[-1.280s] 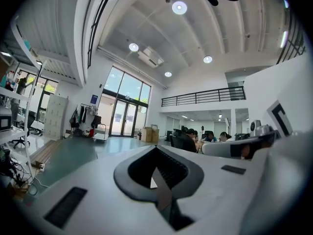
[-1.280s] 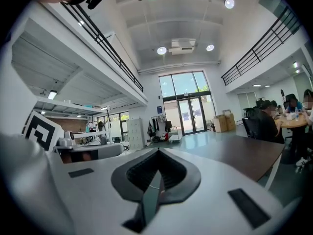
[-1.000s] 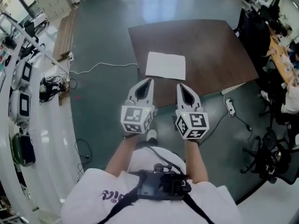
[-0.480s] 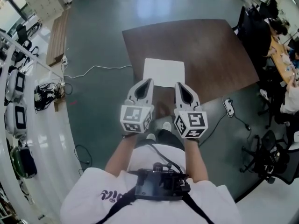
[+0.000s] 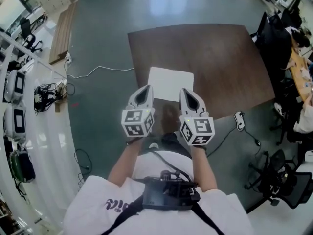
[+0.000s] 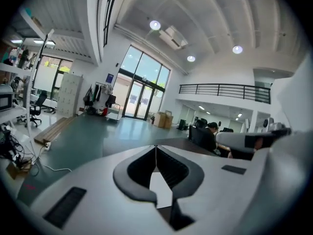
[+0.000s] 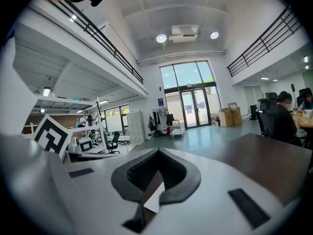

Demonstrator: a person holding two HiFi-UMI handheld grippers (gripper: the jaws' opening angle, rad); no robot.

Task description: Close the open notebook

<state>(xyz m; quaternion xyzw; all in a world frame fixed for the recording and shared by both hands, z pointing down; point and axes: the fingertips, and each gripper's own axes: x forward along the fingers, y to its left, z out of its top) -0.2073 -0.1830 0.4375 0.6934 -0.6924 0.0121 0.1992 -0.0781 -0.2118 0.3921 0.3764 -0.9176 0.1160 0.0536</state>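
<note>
Head view gives us the widest thing first: a grey-green floor (image 5: 107, 23) that spreads around everything else. On it stands a dark brown, wood-grained surface (image 5: 220, 53), most of its top bare. Black office chairs (image 5: 276, 177) stand on the floor at the right edge. Along the bottom we see our own white shirt (image 5: 98, 204) with a black chest rig (image 5: 168, 195) strapped over it.

The notebook (image 5: 171, 82) lies open on the surface, close to its near edge and left of its middle, with the white pages flat and facing up.

We hold the left tongs (image 5: 145, 88) and the right tongs (image 5: 185, 91) side by side and apart from each other. Their tips sit over the notebook's near edge, one toward each near corner. Left gripper view shows the left tongs (image 6: 156, 150) with the jaws together at the tips and nothing between them. A sliver of white page shows through the gap behind the tips. Right gripper view shows the right tongs (image 7: 157, 153) likewise pressed together and empty, with white paper below. We cannot tell whether either tip touches the paper.

Behind the jaws sit the left marker cube (image 5: 137, 122) and the right marker cube (image 5: 197, 131). A thin white cable (image 5: 98, 71) trails over the floor left of the surface. What looks like a white power strip (image 5: 238, 120) lies on the floor just beside the surface's near right edge.
</note>
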